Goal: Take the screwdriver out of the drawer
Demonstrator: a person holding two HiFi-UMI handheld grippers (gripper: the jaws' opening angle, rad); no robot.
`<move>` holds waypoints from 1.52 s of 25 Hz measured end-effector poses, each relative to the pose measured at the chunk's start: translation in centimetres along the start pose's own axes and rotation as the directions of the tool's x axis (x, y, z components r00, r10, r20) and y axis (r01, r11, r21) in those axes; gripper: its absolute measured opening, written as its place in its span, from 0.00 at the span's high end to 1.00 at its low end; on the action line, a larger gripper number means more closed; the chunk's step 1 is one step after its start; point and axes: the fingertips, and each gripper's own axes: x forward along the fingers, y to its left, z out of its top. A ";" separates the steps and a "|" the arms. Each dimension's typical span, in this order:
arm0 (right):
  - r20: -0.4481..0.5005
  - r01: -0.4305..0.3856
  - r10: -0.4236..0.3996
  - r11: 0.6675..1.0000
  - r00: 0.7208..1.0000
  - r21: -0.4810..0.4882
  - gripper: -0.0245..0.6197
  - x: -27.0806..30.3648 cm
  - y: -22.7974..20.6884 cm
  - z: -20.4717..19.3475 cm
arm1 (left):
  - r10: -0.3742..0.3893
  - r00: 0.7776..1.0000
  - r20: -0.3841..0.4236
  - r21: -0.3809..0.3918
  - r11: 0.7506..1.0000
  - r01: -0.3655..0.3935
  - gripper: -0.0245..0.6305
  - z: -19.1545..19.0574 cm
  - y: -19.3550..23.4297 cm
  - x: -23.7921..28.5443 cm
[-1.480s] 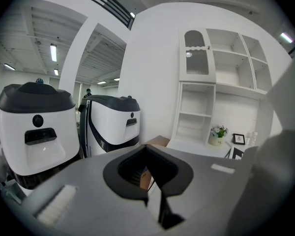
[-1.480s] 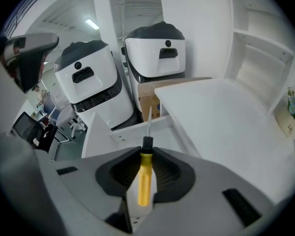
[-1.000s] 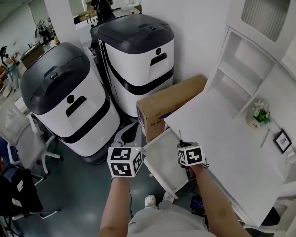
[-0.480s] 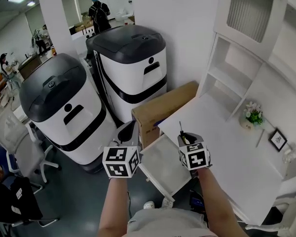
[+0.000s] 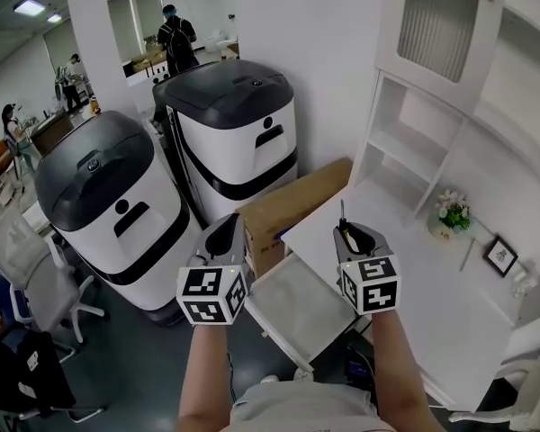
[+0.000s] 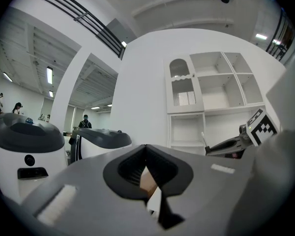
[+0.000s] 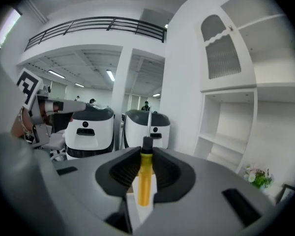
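My right gripper is shut on the screwdriver, held above the front corner of the white desk. In the right gripper view the yellow handle sits between the jaws, and the black collar and thin metal shaft stick out past them. The white drawer stands pulled open below, between the two grippers. My left gripper hovers left of the drawer, level. Its jaws meet at the tips with nothing in them, as the left gripper view shows.
Two white machines with dark lids stand to the left. A cardboard box sits beside the desk. A white shelf unit, a small potted plant and a picture frame are on the desk. People stand far behind.
Both grippers have risen. The right one has lifted the screwdriver up from the drawer and tilted it toward level. The left one rose less.
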 end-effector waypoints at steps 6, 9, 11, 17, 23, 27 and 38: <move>0.098 0.022 -0.024 0.999 0.995 0.024 0.83 -2.6 -2.1 3.7 | -0.001 0.998 0.056 0.044 0.999 -0.002 0.95 2.6 -0.5 0.1; 0.148 0.051 -0.053 0.999 0.988 0.019 0.83 -4.0 -3.1 5.4 | -0.005 0.997 0.078 0.075 0.997 -0.001 0.95 3.9 -0.6 0.0; 0.181 0.071 -0.073 0.997 0.981 0.019 0.83 -4.9 -3.9 6.6 | -0.006 0.996 0.094 0.089 0.996 -0.002 0.95 4.9 -0.7 0.1; 0.270 0.124 -0.121 0.992 0.955 0.003 0.83 -7.5 -5.6 10.1 | -0.019 0.989 0.148 0.134 0.991 -0.001 0.95 8.2 -1.3 0.4; 0.334 0.159 -0.147 0.987 0.931 -0.010 0.83 -9.1 -6.1 12.5 | -0.035 0.978 0.207 0.202 0.979 -0.008 0.95 11.7 -2.3 0.3; 0.353 0.176 -0.161 0.984 0.922 -0.012 0.83 -9.9 -6.1 13.1 | -0.051 0.975 0.217 0.235 0.972 -0.001 0.95 12.5 -3.0 0.2; 0.390 0.205 -0.188 0.979 0.901 -0.001 0.83 -11.9 -6.1 13.9 | -0.052 0.970 0.238 0.179 0.984 0.008 0.95 13.0 -2.6 -0.8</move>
